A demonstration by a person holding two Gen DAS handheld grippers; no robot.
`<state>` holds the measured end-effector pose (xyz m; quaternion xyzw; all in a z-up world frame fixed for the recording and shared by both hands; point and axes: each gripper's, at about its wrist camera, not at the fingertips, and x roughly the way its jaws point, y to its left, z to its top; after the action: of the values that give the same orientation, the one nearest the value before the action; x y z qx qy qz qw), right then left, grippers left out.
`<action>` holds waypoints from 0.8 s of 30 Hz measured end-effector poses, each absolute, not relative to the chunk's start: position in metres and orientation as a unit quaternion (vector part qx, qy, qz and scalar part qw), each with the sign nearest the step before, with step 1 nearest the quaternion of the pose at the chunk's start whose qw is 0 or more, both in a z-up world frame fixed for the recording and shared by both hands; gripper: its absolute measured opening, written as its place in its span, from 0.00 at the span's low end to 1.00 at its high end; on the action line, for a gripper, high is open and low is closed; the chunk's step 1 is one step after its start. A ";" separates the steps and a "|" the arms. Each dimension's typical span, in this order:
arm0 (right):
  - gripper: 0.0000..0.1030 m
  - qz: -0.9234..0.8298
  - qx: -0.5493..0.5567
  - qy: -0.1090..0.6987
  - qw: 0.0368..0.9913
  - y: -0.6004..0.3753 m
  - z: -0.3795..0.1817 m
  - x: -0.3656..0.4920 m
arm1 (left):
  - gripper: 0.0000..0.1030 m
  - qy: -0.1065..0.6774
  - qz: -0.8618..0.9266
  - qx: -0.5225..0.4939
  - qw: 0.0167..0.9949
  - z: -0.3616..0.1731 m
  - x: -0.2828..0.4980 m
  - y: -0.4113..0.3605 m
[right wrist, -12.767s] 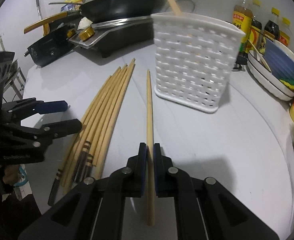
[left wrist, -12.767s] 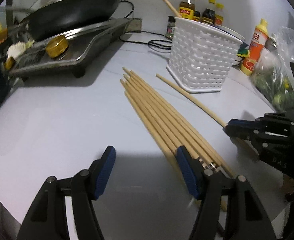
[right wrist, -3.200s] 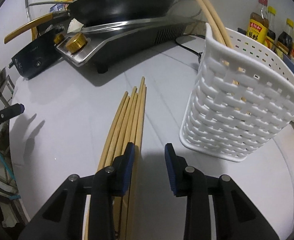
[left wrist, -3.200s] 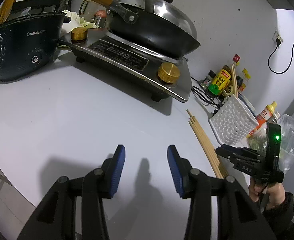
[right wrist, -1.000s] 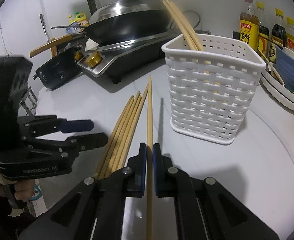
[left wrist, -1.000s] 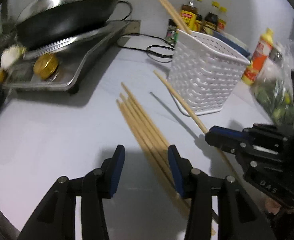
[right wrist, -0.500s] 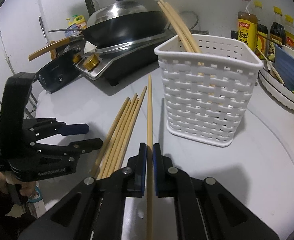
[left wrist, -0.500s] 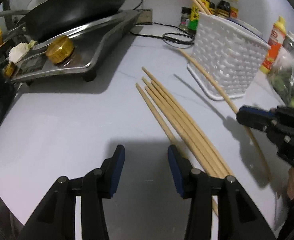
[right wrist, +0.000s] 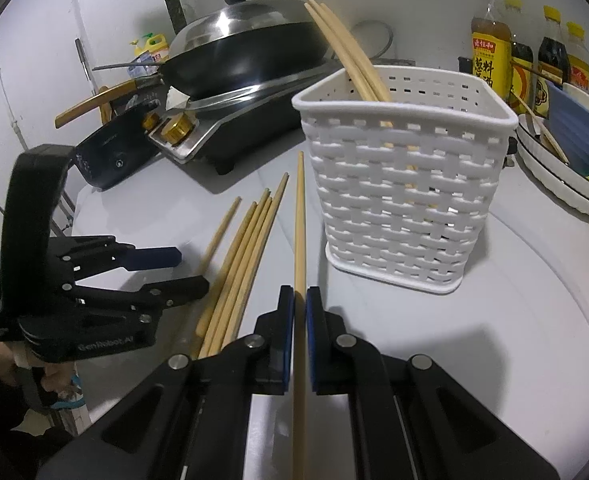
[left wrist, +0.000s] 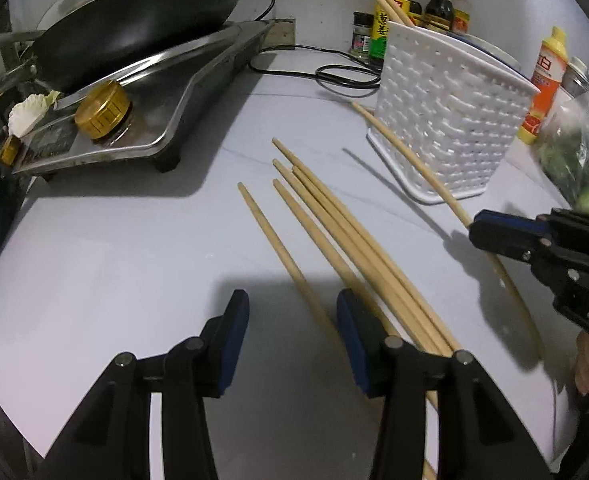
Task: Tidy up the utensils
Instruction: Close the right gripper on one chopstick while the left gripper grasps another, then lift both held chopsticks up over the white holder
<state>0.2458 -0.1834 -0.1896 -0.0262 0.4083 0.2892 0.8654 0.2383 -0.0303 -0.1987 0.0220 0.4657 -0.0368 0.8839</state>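
Wok (right wrist: 250,56) (lidded) behind the white basket (right wrist: 406,200); bottles (right wrist: 490,56) beside.

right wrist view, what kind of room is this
Most likely a home kitchen counter: a lidded wok sits on a countertop cooker, sauce bottles line the wall, and a white basket holds long wooden chopsticks.

Five loose wooden chopsticks (left wrist: 334,240) flat on counter, one chopstick (right wrist: 300,240) raised beside white basket (right wrist: 406,184) holding three.
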 end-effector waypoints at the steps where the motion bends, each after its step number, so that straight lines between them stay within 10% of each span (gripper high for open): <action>1: 0.06 0.291 -0.026 0.408 0.865 -0.184 -0.190 0.246 | 0.44 0.463 -0.040 0.023 0.885 -0.199 0.238 -0.030; 8: 0.06 0.308 -0.014 0.400 0.863 -0.184 -0.182 0.245 | 0.07 0.458 -0.072 0.002 0.886 -0.197 0.232 -0.027; 24: 0.06 0.351 0.012 0.325 0.878 -0.198 -0.111 0.227 | 0.05 0.387 -0.077 -0.079 0.915 -0.147 0.204 -0.005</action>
<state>0.2269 -0.1982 -0.1109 0.0120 0.3255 0.3505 0.8781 0.2038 -0.0051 -0.1472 -0.0794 0.3874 -0.0775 0.9152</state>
